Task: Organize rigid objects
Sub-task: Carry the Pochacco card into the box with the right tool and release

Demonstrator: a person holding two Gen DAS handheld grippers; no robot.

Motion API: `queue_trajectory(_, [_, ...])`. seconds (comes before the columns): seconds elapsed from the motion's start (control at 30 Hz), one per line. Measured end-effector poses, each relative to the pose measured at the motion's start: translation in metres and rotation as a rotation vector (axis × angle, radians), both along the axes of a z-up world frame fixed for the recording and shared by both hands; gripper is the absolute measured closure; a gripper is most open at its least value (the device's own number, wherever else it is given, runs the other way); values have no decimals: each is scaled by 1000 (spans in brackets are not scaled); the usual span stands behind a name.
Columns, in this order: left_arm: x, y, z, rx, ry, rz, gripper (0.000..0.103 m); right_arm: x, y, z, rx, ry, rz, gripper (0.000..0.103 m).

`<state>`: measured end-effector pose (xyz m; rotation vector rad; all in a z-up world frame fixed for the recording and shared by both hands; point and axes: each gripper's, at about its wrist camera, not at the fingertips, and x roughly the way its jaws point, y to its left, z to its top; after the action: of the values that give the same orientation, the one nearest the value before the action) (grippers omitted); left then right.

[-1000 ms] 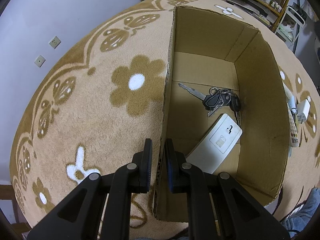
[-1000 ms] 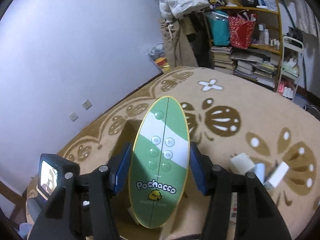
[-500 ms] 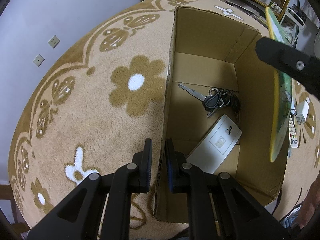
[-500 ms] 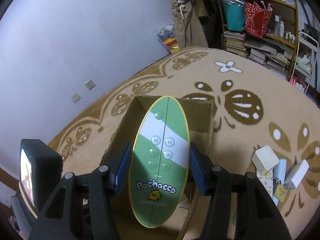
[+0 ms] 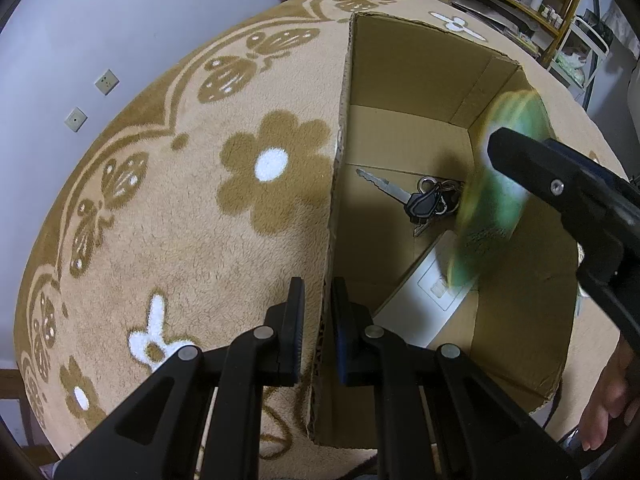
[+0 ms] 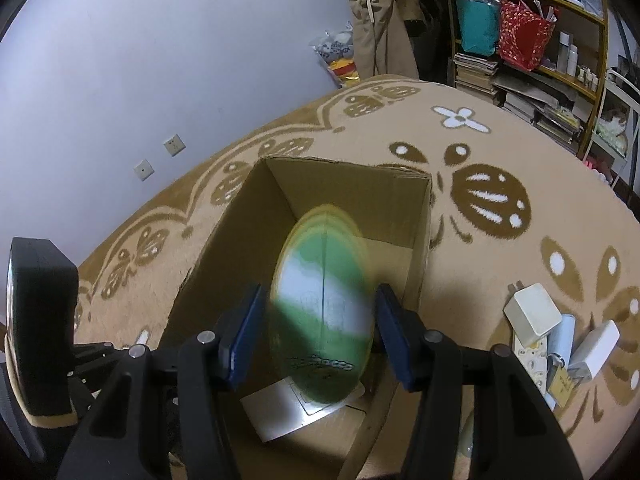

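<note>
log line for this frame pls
left gripper: shut on cardboard box wall | right gripper: around blurred green oval toy, over box | inside: keys, white panel

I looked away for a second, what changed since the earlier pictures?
The right gripper carried the green oval device from above the rug down into the box, still gripping it; it's blurred. The left gripper stays clamped on the box wall; keys and white panel unmoved.
</note>
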<state>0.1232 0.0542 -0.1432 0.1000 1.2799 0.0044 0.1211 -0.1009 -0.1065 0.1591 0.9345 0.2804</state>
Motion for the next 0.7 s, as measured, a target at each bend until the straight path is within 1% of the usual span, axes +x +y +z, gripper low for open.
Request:
queue_trajectory(0.1, [1,0,-1,-1,0,2,90,2,-5,-2,20,35,-36,43])
queue_trajectory(0.2, [2,1,-2,-7,4,5,90,0,-11,2,39,33,-45,42])
queue_trajectory(0.27, [2,1,-1,-14,4,7,90,-5,-16,8,23,12,-42,36])
queue_trajectory(0.33, [2,2,-2,-14,4,6,90,-11,-21,14,15,-12,-39,27])
queue_trajectory(0.37, [2,2,-2,-13,4,6,90,-15,-25,17,15,-23,-36,25])
queue_trajectory(0.47, [2,1,-2,-12,5,5,90,-23,-38,24,-7,-45,-58,14])
queue_trajectory(0.57, [2,1,-2,-12,8,5,90,-30,-51,26,-42,-52,-96,12])
queue_trajectory(0.7, [2,0,-2,-9,8,3,90,-35,-68,24,-54,-46,-128,12])
